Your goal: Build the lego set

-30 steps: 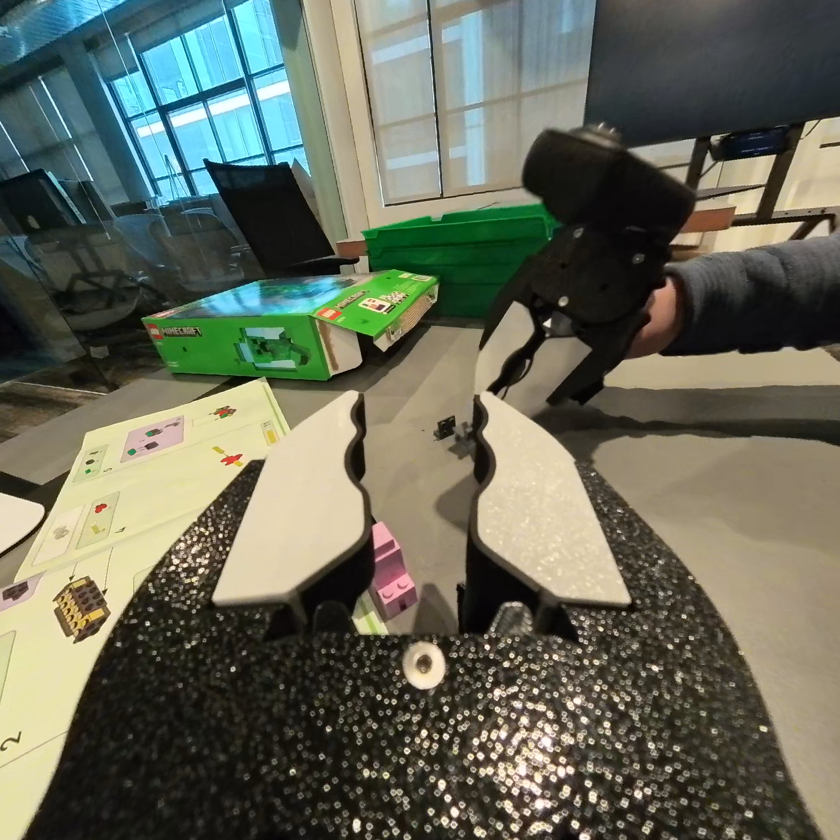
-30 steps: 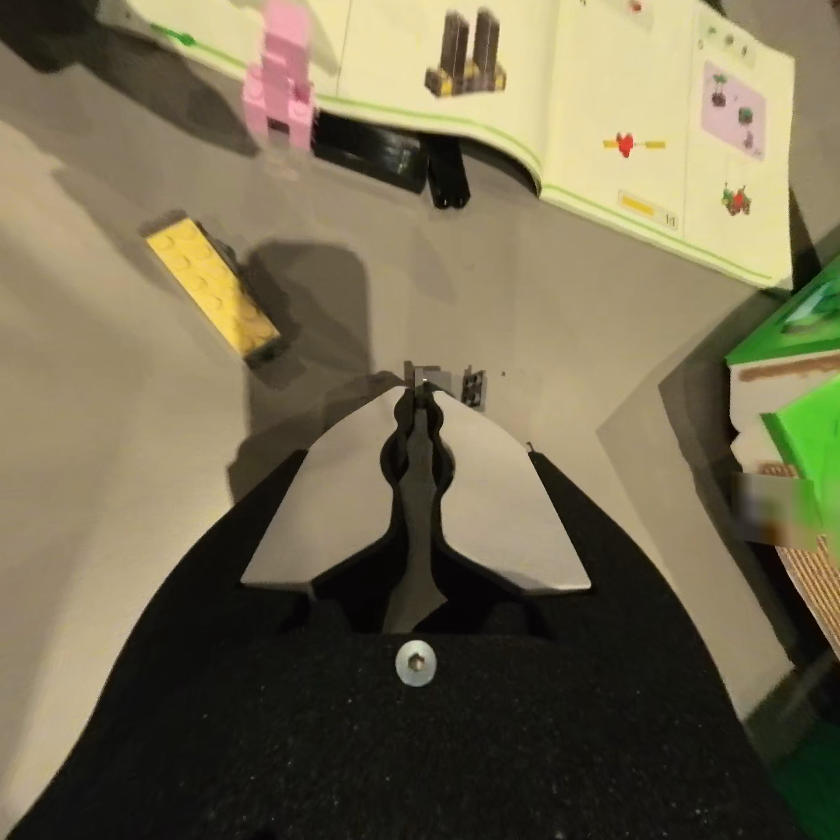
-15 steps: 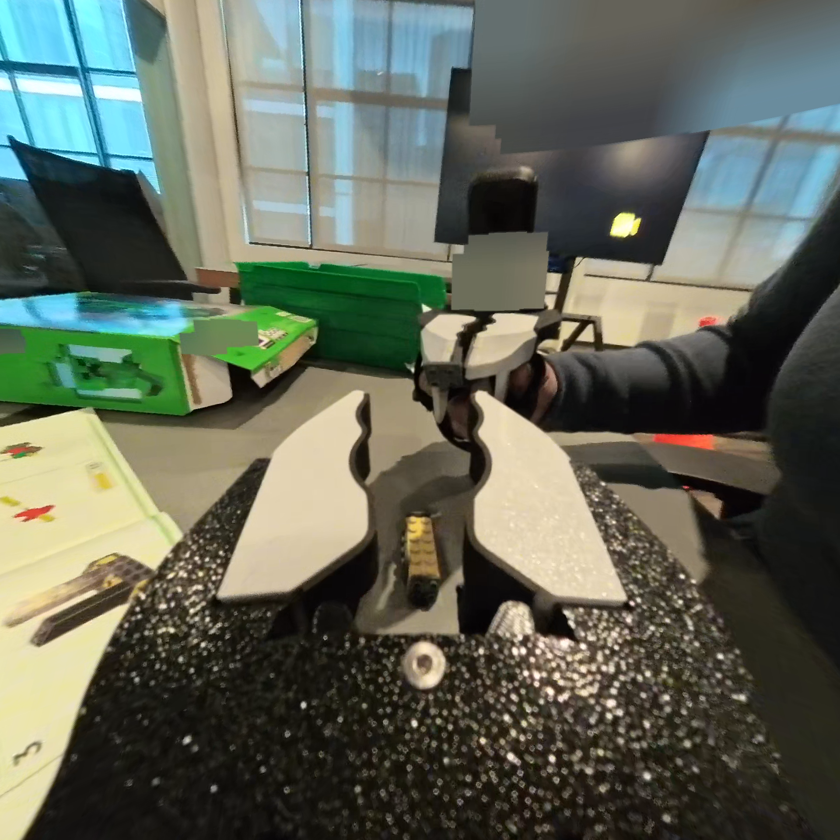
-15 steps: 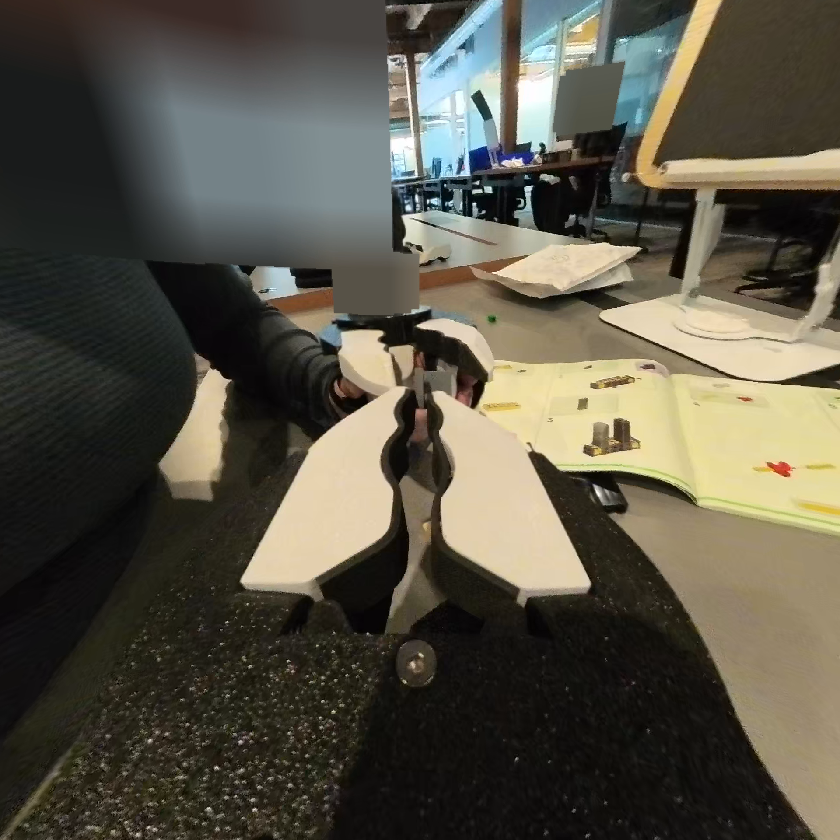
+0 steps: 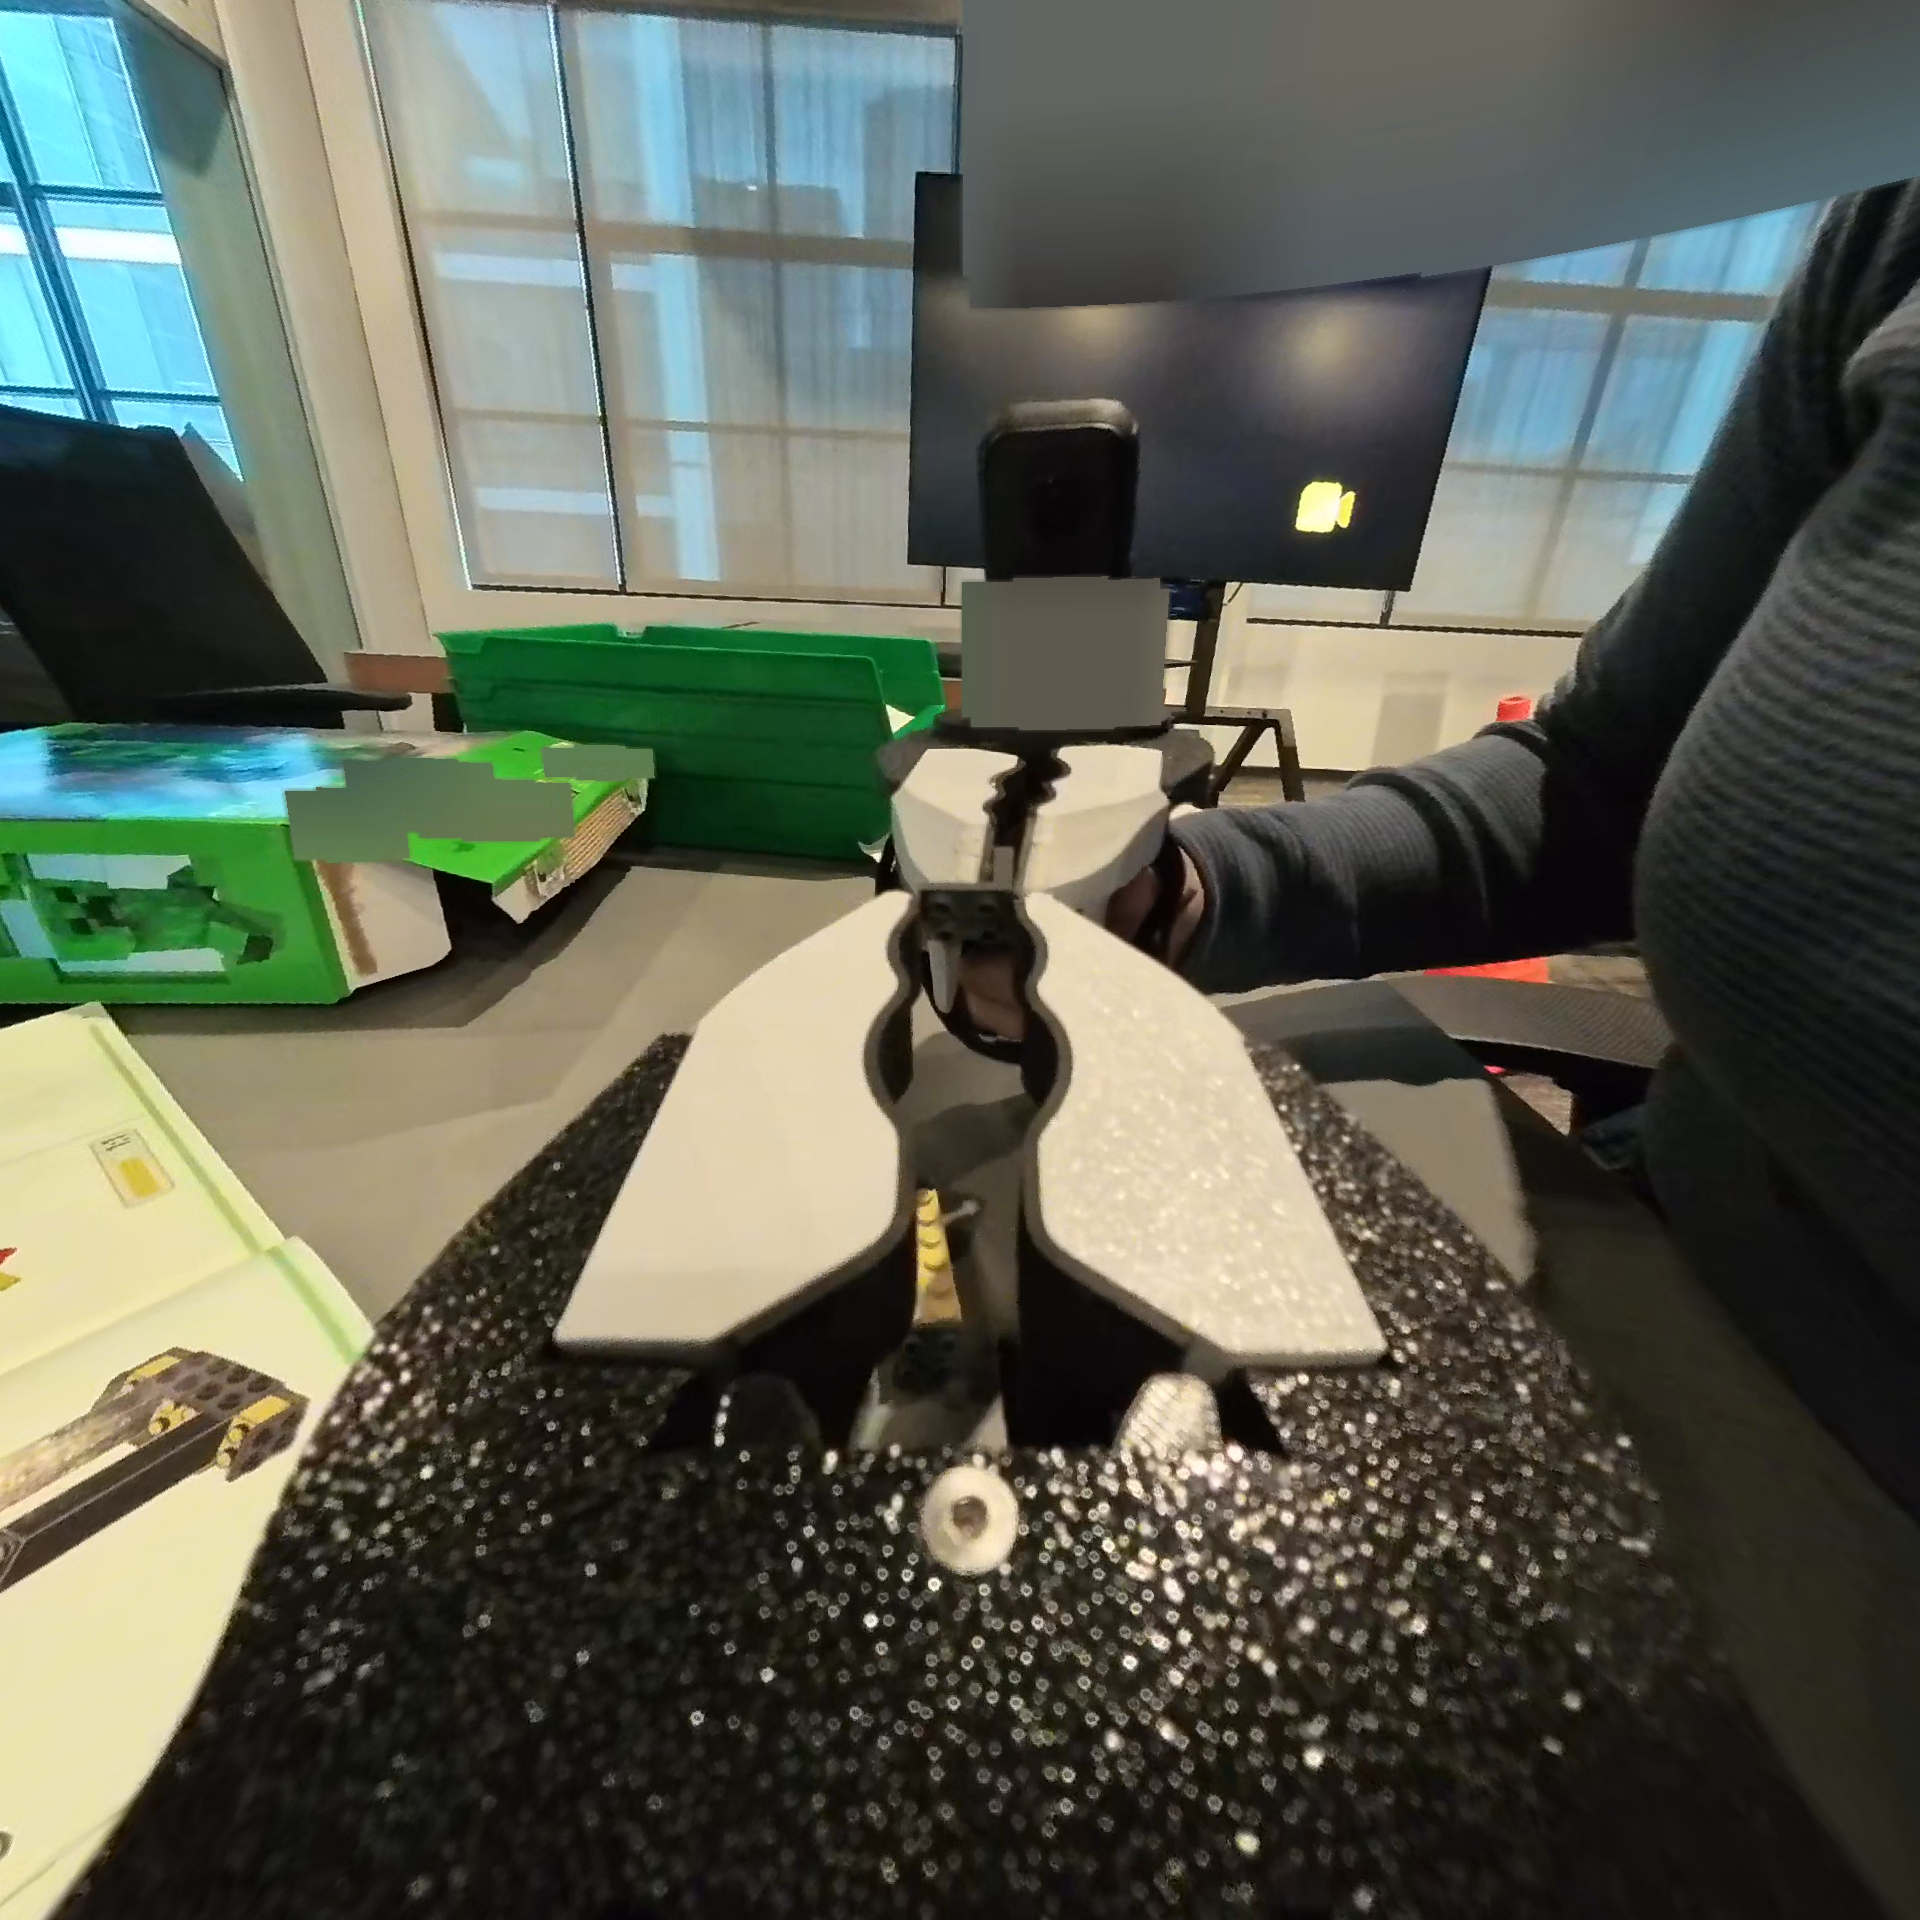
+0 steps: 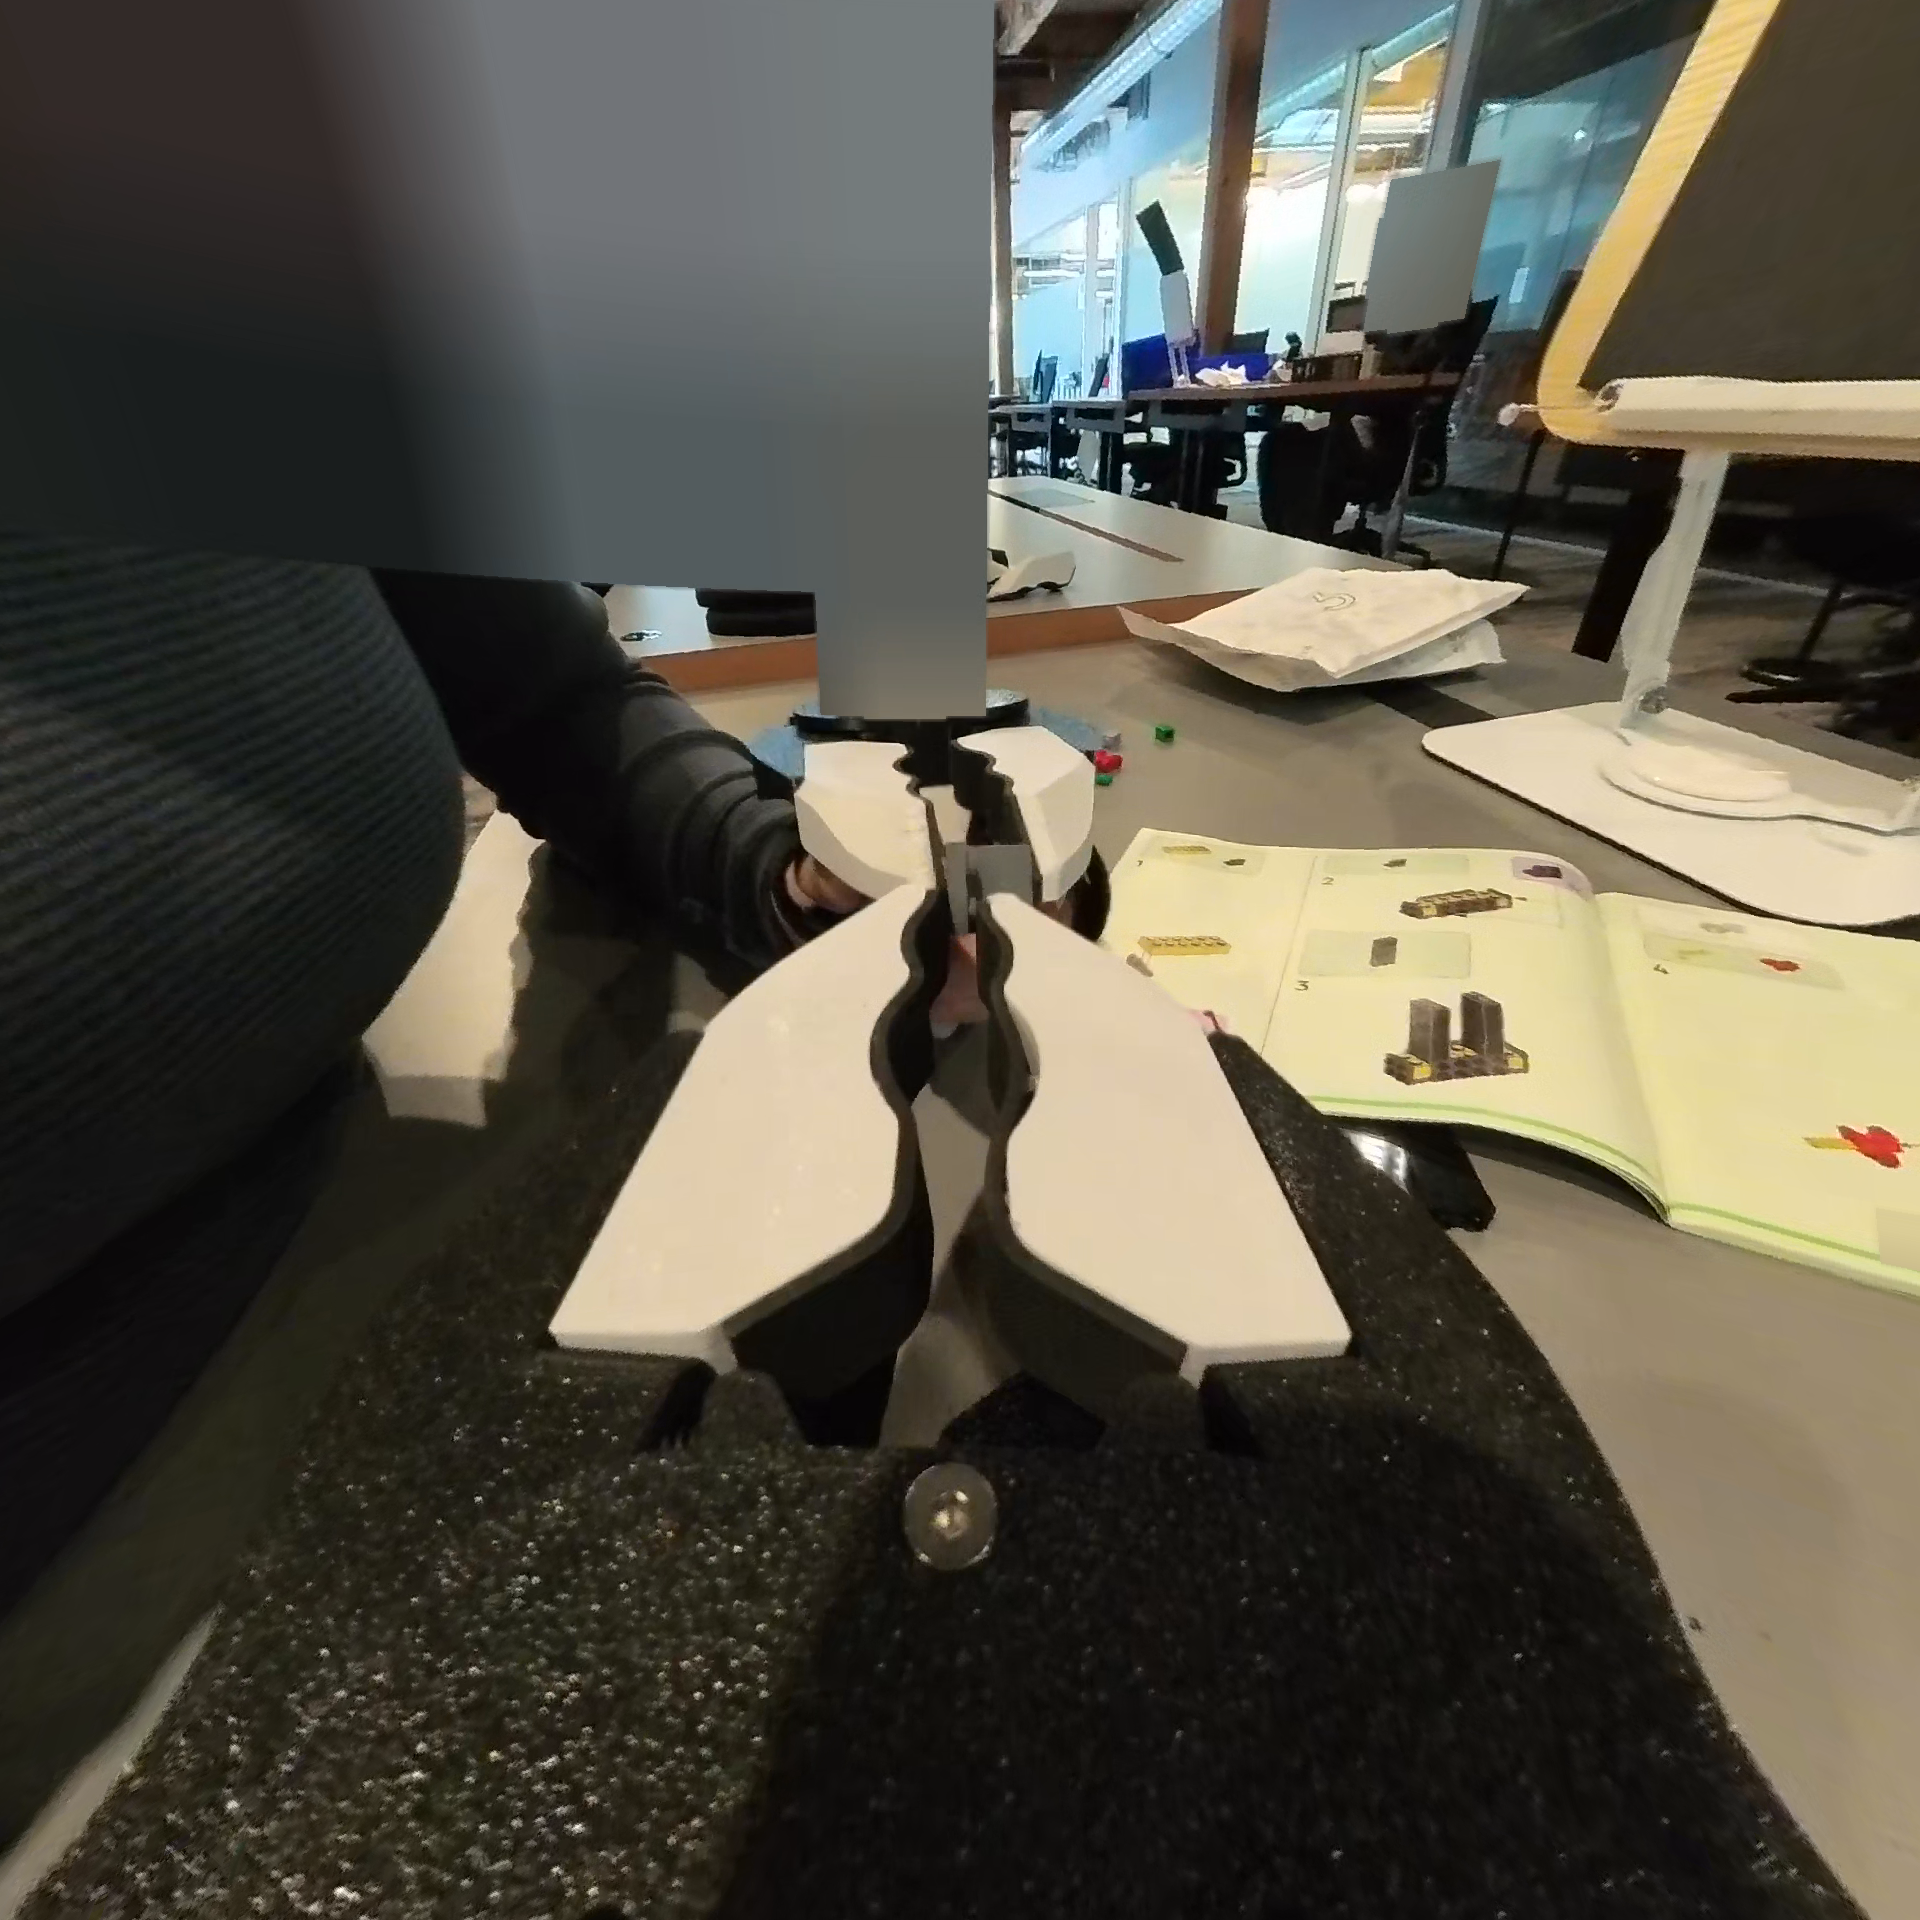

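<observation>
My two grippers face each other tip to tip above the grey table (image 5: 520,1039). My left gripper (image 5: 964,920) is shut on a small dark grey lego piece (image 5: 961,912). My right gripper (image 6: 958,920) is shut on the same small piece (image 6: 961,883) from the other side. The right gripper (image 5: 1013,831) shows head-on in the left wrist view, and the left gripper (image 6: 951,805) shows head-on in the right wrist view. A yellow brick (image 5: 932,1262) lies on the table under the left fingers. The open instruction booklet (image 6: 1558,997) lies beside them.
A green lego box (image 5: 208,894) and a green bin (image 5: 707,727) stand at the back. The person's torso (image 5: 1787,935) is close on the right. A white lamp base (image 6: 1662,790), a paper bag (image 6: 1330,623) and small loose bricks (image 6: 1107,764) lie further off. My two grippers' fingertips are within a few centimetres of each other.
The right gripper lifted the small piece off the table and turned to face the left gripper. The left gripper's fingers, open before, have closed on that piece.
</observation>
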The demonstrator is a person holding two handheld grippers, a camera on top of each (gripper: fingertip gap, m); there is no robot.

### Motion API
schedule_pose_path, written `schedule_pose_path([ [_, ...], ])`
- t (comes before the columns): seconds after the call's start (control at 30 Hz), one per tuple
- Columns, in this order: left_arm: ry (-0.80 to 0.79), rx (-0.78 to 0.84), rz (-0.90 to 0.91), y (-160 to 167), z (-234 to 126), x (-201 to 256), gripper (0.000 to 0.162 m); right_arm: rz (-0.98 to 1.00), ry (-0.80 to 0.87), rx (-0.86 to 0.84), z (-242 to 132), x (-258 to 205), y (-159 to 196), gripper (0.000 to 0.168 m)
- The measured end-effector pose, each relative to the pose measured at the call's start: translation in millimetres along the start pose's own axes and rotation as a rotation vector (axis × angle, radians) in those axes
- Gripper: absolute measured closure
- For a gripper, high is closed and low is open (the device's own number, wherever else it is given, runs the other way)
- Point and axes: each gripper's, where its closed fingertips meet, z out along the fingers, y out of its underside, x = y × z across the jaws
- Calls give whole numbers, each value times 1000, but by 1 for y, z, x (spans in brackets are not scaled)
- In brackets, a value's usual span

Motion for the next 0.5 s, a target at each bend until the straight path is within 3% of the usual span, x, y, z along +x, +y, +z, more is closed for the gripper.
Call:
schedule_pose_path([
  [0.07, -4, -3, 17, 0, 0, 0, 147, -9, 3, -13, 0, 0, 1, 163],
  [0.13, -30, 4, 35, -3, -2, -3, 147, -37, 40, -62, -6, 5, 5, 149],
  [0.3, -136, -76, 58, 5, -7, -23, 147, -24, 128, -222, -29, 24, 24, 132],
  [0.5, -160, -369, 333, 25, -8, -21, 147, -13, 166, -456, -44, 33, 57, 121],
])
